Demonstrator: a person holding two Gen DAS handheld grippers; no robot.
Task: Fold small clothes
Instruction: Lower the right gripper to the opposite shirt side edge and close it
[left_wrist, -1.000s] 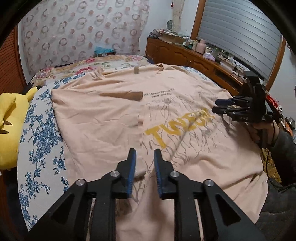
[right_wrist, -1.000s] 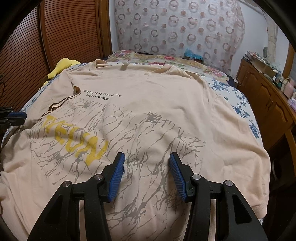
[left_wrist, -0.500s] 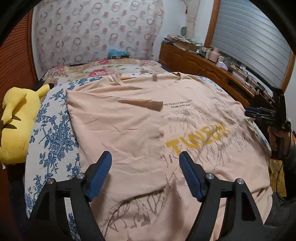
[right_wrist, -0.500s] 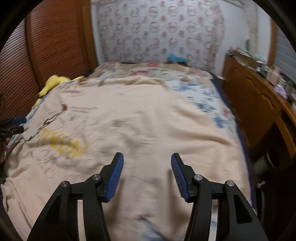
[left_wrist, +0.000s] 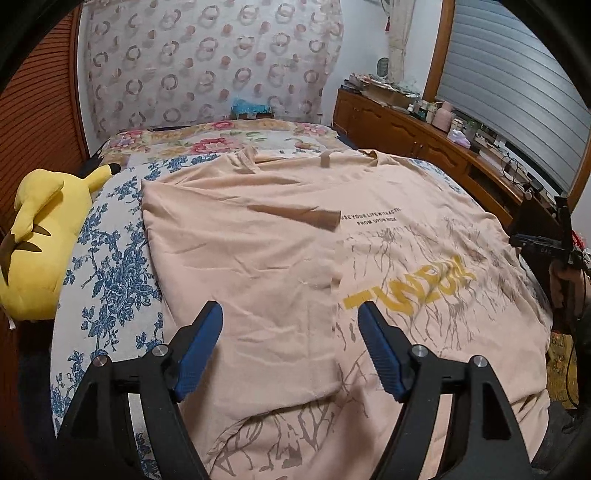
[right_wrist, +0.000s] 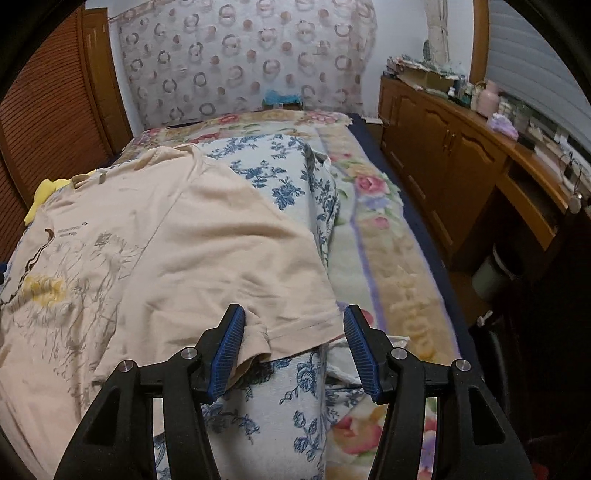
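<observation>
A peach T-shirt (left_wrist: 295, 258) with yellow lettering and grey branch print lies spread on the bed; its left side is folded over toward the middle. My left gripper (left_wrist: 290, 341) is open and empty above the folded flap's lower part. In the right wrist view the shirt (right_wrist: 166, 251) lies to the left, and its right sleeve hem (right_wrist: 295, 325) sits between the open fingers of my right gripper (right_wrist: 293, 345). The right gripper also shows at the far right of the left wrist view (left_wrist: 546, 243).
A yellow plush toy (left_wrist: 40, 243) lies at the bed's left edge. The bed carries a blue-flowered sheet (right_wrist: 288, 177) and a rose-patterned blanket (right_wrist: 384, 236). A wooden cabinet (right_wrist: 461, 155) with clutter runs along the right wall. A wooden slatted door (right_wrist: 55, 110) stands left.
My left gripper let go of the folded flap, opened wide and drew back. My right gripper swung right from over the print to the shirt's right sleeve hem and opened wider.
</observation>
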